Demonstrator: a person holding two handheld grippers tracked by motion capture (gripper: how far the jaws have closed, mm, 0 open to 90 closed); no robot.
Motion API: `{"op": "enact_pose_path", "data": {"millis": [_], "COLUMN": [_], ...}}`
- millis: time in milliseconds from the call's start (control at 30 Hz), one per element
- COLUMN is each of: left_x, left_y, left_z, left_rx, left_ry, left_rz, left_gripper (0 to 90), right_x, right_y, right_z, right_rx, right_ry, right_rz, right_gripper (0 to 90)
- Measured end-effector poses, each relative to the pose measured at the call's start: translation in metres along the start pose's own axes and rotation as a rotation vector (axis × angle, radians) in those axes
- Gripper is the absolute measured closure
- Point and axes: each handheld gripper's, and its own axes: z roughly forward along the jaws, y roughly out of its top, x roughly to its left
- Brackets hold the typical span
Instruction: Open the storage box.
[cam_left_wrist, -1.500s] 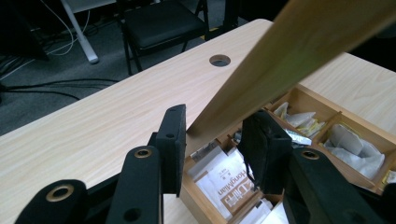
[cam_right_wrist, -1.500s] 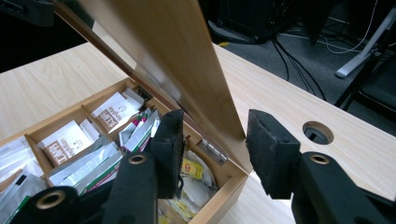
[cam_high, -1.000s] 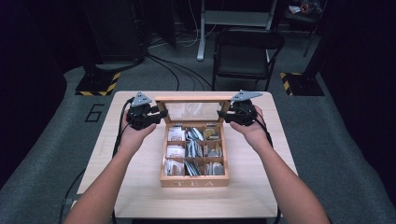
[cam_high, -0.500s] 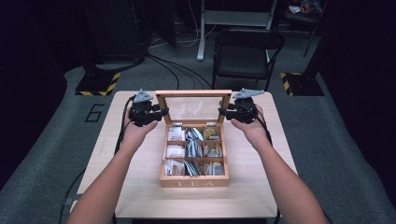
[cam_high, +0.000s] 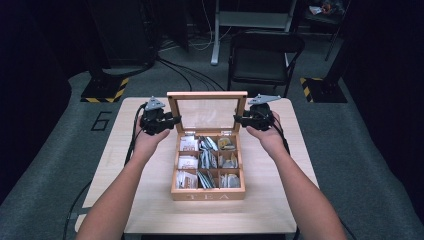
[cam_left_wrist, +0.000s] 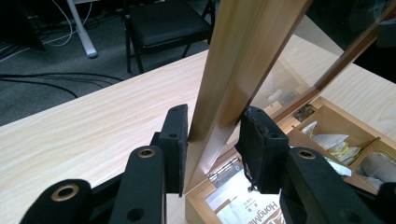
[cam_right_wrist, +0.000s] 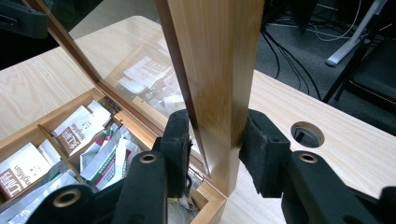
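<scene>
Standing nearly upright at the centre of the high view, hinged along the far edge of the open wooden tea box with sachet-filled compartments (cam_high: 208, 170) on the pale wooden table (cam_high: 280, 210): the glass-paned lid with a light wooden frame (cam_high: 207, 113). Reaching in from the bottom of the frame with both forearms stretched forward and angled inward, hands level on either side of the lid. Straddling the lid's left upright, the left gripper (cam_left_wrist: 212, 137), one pad touching the wood and the other just clear; clamping the right upright, the right gripper (cam_right_wrist: 215, 140), jaws partly open.
</scene>
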Motion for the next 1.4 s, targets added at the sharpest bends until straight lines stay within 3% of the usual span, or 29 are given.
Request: {"op": "enact_pose_path", "data": {"millis": [733,1133,1400], "left_x": [0.006,0.008,0.011], "left_y": [0.003,-0.002,-0.006], "left_z": [0.008,0.020,0.025], "left_rx": [-0.002,0.046,0.042], "left_ry": [0.007,0.018,0.018], "left_rz": [-0.028,-0.026,-0.046], "left_gripper": [63.7,64.4,64.4], "right_x": [-0.007,-0.010,-0.013], "right_y": [-0.002,-0.002,-0.003], "right_z": [0.014,0.019,0.023], "right_rx": [0.014,0.019,0.015], "right_ry": [-0.006,-0.009,-0.009], "right_rz": [0.018,0.030,0.030], "right_gripper": [62.9,63.0,62.9]}}
